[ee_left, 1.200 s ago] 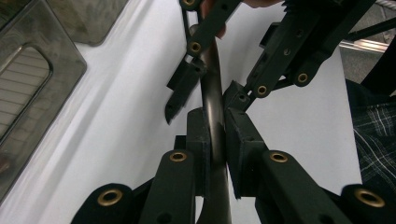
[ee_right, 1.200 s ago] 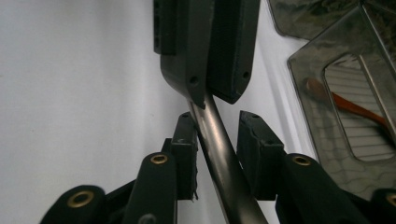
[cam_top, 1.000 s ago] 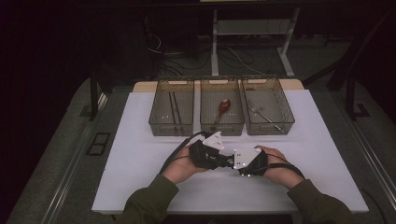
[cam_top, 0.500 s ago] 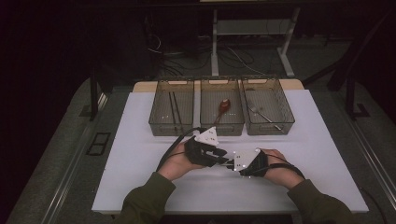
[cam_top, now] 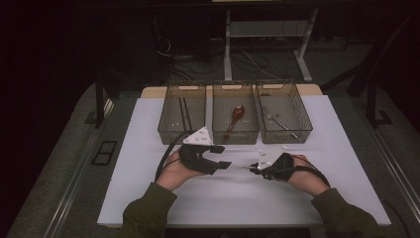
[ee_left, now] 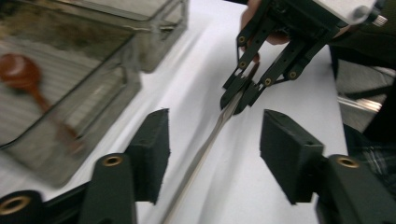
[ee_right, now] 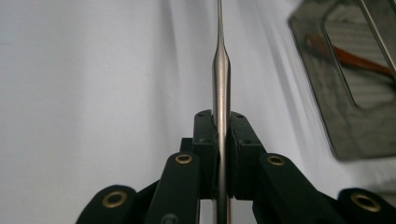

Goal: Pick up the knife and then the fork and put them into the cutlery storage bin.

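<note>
The slim metal utensil [ee_right: 221, 74] hung just above the white table [cam_top: 148, 198], between the 2 grippers, its long axis running level from one hand toward the other; whether it was a knife, fork or spoon could not be told, since its working end was out of sight. The right gripper [cam_top: 253, 168] was clamped tight on the handle, its 2 jaws pressed against the steel on both sides; the left gripper [cam_top: 221, 156] had just been opening, its jaws standing part-wide with the shaft passing between them, neither pad touching it. The piece therefore looked to rest with the right hand alone; the left sat at its far end, free to draw away. 3 clear trays [cam_top: 236, 130] stood in a row beyond the hands: thin dark sticks in the left one, a wooden spoon [cam_top: 235, 117] in the middle, a metal fork [cam_top: 276, 120] in the right; the right hand lay nearest that last tray.
</note>
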Available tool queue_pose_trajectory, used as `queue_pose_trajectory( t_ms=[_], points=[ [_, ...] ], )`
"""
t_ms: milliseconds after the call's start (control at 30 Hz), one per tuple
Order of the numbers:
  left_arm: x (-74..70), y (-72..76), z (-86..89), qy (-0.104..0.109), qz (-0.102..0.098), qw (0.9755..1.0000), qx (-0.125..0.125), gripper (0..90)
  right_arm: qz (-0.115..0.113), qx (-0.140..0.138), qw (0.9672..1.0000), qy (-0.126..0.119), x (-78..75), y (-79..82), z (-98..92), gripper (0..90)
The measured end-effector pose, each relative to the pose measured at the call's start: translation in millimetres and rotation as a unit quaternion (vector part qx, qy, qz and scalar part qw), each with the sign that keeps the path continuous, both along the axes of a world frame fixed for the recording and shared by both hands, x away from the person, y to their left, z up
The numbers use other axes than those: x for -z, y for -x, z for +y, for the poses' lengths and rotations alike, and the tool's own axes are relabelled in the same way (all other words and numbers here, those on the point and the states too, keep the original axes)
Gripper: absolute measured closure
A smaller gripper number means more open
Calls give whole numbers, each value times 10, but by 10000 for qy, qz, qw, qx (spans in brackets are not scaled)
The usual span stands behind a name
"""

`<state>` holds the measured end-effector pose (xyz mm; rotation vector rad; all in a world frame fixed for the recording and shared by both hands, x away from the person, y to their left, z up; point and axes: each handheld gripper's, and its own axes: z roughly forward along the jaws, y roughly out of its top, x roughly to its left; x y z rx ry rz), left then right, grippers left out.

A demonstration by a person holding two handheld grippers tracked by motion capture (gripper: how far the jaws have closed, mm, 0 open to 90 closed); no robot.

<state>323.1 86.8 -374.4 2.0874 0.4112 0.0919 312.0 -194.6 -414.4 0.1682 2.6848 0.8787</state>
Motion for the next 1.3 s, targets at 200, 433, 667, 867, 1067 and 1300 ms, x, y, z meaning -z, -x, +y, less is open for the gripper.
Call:
queue_pose_trajectory(
  t_ms=[200, 433, 667, 867, 1067, 1300],
  points=[
    [-21, 71, 201, 118, -91, 9994, -328, 312, 211, 371, 9990, -95, -2, -88, -180, 824],
    [60, 201, 433, 219, -115, 9971, -725, 250, 374, 782, 9954, -400, -80, -156, -415, 825],
    [218, 337, 602, 269, -126, 9952, -934, 197, 517, 1271, 9882, -685, -181, -223, -621, 824],
    [337, 411, 711, 348, -176, 9930, -1114, 141, 565, 1643, 9818, -770, -252, -295, -760, 823],
    [431, 479, 796, 311, -139, 9921, -1205, 101, 622, 1932, 9752, -883, -303, -375, -850, 824],
    [507, 535, 842, 196, -184, 9911, -1304, 32, 698, 2151, 9693, -966, -341, -481, -927, 824]
  ],
)
